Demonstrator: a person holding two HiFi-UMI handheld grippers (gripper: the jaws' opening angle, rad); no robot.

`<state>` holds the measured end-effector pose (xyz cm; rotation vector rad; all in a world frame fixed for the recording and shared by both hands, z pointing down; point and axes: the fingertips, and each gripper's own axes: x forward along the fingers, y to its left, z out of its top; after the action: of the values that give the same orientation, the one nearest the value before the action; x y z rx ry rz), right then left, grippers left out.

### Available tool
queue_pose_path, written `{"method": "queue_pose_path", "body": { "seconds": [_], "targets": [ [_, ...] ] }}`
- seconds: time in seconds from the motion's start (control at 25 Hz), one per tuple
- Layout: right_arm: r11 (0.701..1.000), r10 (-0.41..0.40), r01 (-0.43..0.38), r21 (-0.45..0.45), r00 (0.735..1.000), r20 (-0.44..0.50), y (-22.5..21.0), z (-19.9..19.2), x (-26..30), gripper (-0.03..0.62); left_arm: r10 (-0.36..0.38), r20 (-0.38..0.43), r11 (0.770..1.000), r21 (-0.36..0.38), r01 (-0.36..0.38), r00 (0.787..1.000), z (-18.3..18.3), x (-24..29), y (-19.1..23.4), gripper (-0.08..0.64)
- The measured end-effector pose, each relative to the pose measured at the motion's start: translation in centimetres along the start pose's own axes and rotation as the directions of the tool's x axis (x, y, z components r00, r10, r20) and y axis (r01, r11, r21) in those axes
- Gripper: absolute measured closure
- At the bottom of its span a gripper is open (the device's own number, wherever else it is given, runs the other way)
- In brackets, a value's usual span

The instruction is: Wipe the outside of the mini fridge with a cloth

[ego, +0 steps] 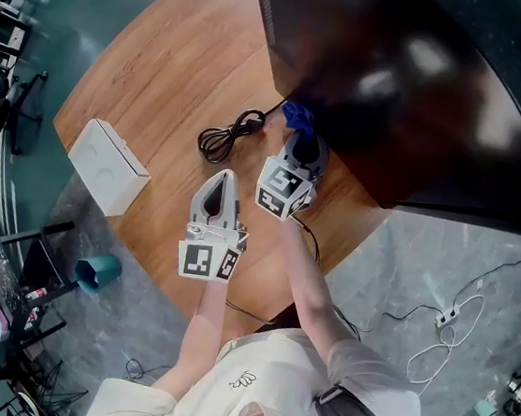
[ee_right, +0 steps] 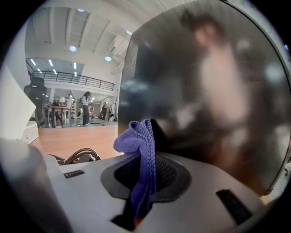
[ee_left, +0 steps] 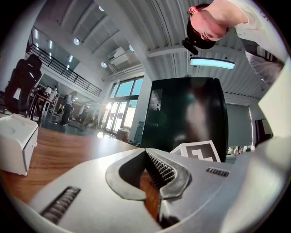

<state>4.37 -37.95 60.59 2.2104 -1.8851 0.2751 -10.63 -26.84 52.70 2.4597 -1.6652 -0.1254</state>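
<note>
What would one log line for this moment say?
right gripper: shut on blue cloth, by mini fridge | left gripper: shut, empty

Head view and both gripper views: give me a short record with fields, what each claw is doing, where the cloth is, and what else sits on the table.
left claw: shut, nothing in it, held over the table, apart from the fridge
right claw: shut on the blue cloth, pointed at the mini fridge
blue cloth: bunched, sticking out past the jaws, close to the fridge's dark wall; contact cannot be told
mini fridge: black, glossy, standing on the table
table: round, wooden
also on table: coiled black cable, white box
</note>
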Motion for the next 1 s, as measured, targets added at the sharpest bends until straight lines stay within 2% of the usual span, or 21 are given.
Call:
{"method": "queue_pose_path", "body": {
  "seconds": [0.48,1.0],
  "targets": [
    [0.991,-0.125,0.126,0.039,0.992,-0.023,-10.9,-1.9,-9.1,0.531,-0.126,0.002,0.992,0.019,0.126,0.992,0.0,-3.7,-9.5,0.555],
    [0.957,-0.269,0.273,0.095,0.962,-0.052,-21.8,-5.1,-16.3,0.531,-0.248,0.005,0.967,0.059,0.247,0.969,-0.5,-6.1,-18.5,0.555]
  ]
}}
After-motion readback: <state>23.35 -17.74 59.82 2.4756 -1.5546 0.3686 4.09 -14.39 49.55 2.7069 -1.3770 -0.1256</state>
